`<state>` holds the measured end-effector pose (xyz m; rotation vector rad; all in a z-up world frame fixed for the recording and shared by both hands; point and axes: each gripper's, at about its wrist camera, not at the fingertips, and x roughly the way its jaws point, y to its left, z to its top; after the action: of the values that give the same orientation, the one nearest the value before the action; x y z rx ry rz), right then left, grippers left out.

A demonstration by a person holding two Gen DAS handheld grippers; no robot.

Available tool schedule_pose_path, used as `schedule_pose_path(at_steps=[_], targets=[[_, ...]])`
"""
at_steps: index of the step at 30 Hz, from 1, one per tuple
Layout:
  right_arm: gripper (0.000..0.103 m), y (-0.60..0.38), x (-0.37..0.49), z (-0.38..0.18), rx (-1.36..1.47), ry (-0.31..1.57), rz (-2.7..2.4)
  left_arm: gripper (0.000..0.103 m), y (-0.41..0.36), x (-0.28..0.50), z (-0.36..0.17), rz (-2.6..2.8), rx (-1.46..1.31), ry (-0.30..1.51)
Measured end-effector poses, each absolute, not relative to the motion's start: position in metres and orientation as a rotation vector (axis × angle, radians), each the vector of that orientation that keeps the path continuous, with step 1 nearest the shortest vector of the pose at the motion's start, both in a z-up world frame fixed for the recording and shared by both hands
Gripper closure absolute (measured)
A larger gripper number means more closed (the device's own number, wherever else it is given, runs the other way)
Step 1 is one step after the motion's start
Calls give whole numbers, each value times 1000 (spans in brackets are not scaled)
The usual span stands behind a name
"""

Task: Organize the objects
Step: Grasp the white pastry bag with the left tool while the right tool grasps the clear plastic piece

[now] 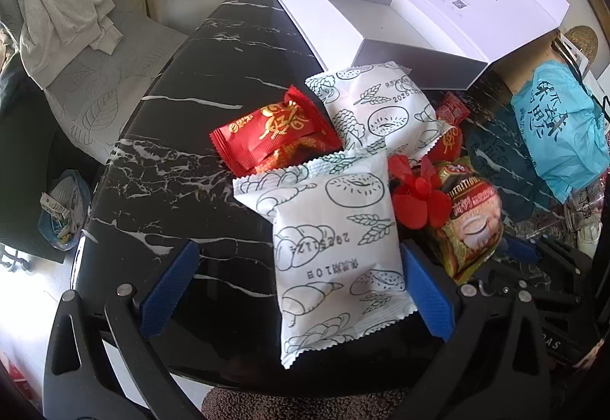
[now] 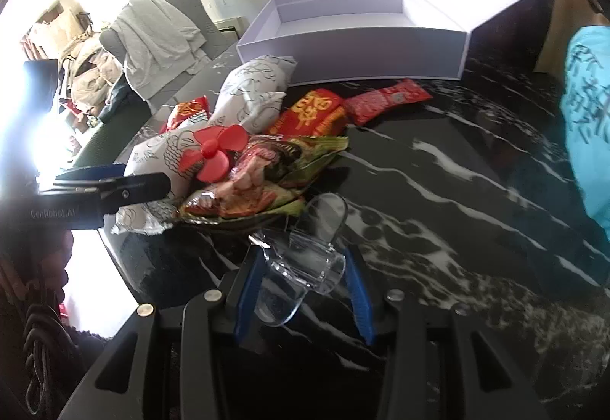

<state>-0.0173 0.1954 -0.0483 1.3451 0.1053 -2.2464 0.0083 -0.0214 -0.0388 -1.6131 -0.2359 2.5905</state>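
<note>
A pile of snack packets lies on the black marble table. My left gripper is open around the near white bread packet, which lies between its blue fingers. A second white packet, a red packet, a red fan toy and a green cereal packet lie beyond. My right gripper is shut on a clear glass cup just above the table. The open white box stands at the far side. The left gripper also shows in the right wrist view.
A blue plastic bag sits at the table's right. A grey chair with a cloth over it stands at the left, off the table. The table's near edge runs just under my left gripper.
</note>
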Motion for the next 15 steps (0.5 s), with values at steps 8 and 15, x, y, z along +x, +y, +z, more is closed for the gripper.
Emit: schedule_pose_path(at_steps=[8,15], targets=[[39,190,-12,-47,1324,143,-2246,0,-5,-1,-50,2555,-1626,-173],[34,183,-12,-53,1328,199,-2240,0,-6,5,-50,2598,-1581,-190]])
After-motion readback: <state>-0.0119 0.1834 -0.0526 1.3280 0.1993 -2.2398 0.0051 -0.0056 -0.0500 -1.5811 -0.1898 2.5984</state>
